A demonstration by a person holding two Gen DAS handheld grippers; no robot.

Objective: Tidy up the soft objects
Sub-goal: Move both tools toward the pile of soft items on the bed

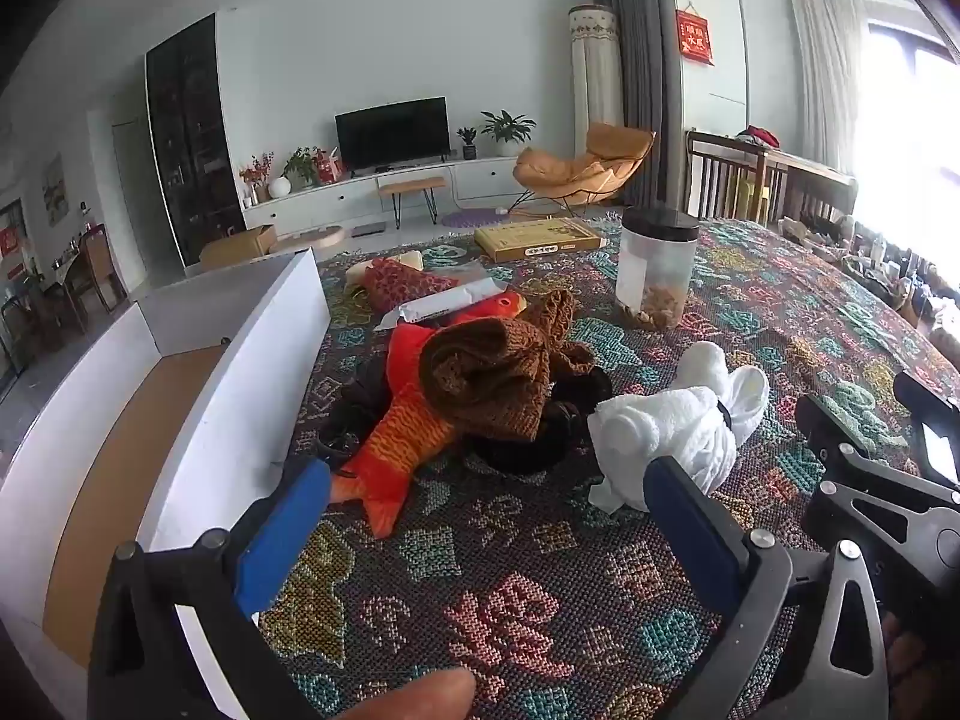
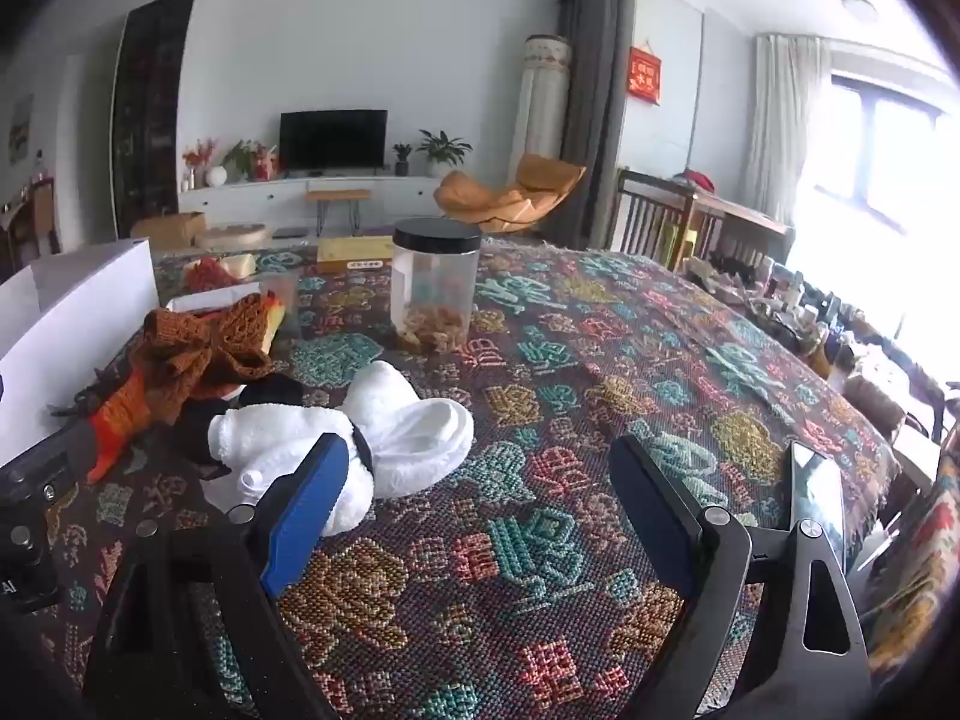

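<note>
A pile of soft things lies on the patterned tablecloth [image 1: 510,588]: an orange fish plush [image 1: 408,438], a brown knitted cloth [image 1: 492,378] draped over it, something black [image 1: 540,444] underneath, and a white towel bundle [image 1: 678,420] tied with a black band. My left gripper [image 1: 486,486] hovers open just short of the pile, nothing between its blue fingers. In the right wrist view the white towel bundle [image 2: 390,432] lies just beyond the left finger of my right gripper [image 2: 480,456], which is open and empty. The brown knitted cloth [image 2: 198,354] lies farther left.
A white open box [image 1: 252,372] with a brown floor stands left of the pile. A clear jar with a black lid [image 2: 435,294] stands behind the towel, and a flat yellow box [image 1: 540,237] lies at the far edge. A phone [image 2: 816,504] lies at the right. A fingertip [image 1: 420,696] shows below.
</note>
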